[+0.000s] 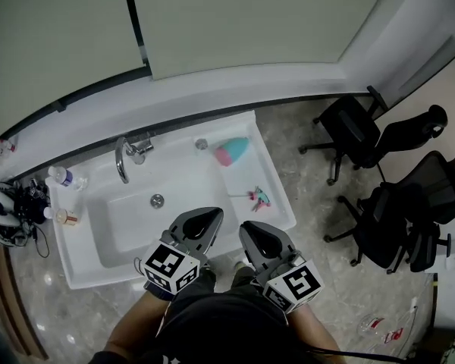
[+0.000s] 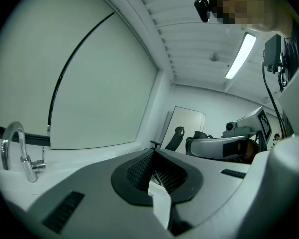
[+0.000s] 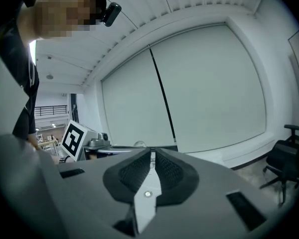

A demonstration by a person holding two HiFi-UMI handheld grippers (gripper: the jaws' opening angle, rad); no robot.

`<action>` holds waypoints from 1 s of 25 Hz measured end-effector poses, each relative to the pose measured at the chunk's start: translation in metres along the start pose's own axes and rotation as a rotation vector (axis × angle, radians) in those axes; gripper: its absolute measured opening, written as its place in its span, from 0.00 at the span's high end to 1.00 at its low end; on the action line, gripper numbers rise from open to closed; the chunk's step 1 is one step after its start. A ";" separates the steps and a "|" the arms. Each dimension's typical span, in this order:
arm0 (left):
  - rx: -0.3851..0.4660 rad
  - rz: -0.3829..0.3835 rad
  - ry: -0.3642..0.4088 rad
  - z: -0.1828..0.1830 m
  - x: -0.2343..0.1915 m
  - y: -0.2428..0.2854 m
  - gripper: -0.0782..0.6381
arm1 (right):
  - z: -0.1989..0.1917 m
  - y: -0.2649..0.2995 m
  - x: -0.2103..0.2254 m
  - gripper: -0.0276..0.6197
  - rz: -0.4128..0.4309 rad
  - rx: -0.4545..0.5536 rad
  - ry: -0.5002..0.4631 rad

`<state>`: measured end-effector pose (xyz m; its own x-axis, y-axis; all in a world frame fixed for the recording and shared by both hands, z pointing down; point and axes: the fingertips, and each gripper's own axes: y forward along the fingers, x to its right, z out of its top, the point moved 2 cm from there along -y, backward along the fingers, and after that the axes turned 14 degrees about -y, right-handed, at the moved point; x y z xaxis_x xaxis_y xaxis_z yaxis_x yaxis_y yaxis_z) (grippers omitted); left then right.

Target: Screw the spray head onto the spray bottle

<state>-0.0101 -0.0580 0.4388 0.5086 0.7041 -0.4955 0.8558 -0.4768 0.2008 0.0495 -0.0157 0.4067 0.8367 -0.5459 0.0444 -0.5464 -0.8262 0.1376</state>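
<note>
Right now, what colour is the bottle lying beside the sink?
The rounded spray bottle is turquoise and pink, clearest in the head view.

Office, white sink [image 1: 129,230], black swivel chairs [image 1: 356,131], marble floor [image 1: 326,294]

White sink [image 1: 174,165] against the wall ledge [image 1: 98,112]. Chrome faucet [image 1: 123,160] at its back left, arched over the basin; round drain [image 1: 158,200] near the basin's middle. Two small bottles [image 1: 61,177] just beside the sink's left edge, one behind the other. Further left, a tangle of cables and black-and-white gear [image 1: 15,211]. Pale blinds [image 1: 235,14] above the ledge, split by a dark seam. Marbled floor [image 1: 318,203] to the right, with black office chairs [image 1: 353,127] grouped close together, well apart from the sink. Overhead, a lit ceiling strip [image 2: 240,56]. White panel [image 2: 187,126] upright against the far wall.
</note>
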 end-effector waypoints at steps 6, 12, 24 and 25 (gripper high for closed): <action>-0.119 -0.003 0.010 -0.016 -0.045 0.061 0.88 | -0.044 0.022 0.049 0.95 -0.032 -0.143 0.016; -0.214 0.084 0.032 -0.026 -0.094 0.133 0.81 | -0.094 0.035 0.107 0.91 -0.003 -0.255 0.029; -0.486 0.302 0.233 -0.058 -0.204 0.255 0.62 | -0.214 0.054 0.199 0.86 0.044 -0.520 0.047; -0.518 0.314 0.248 -0.063 -0.212 0.259 0.58 | -0.224 0.055 0.202 0.85 0.044 -0.548 0.039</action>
<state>0.1103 -0.2977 0.6487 0.6951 0.7031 -0.1497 0.5666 -0.4077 0.7160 0.1965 -0.1403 0.6454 0.8199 -0.5641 0.0974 -0.4899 -0.6035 0.6291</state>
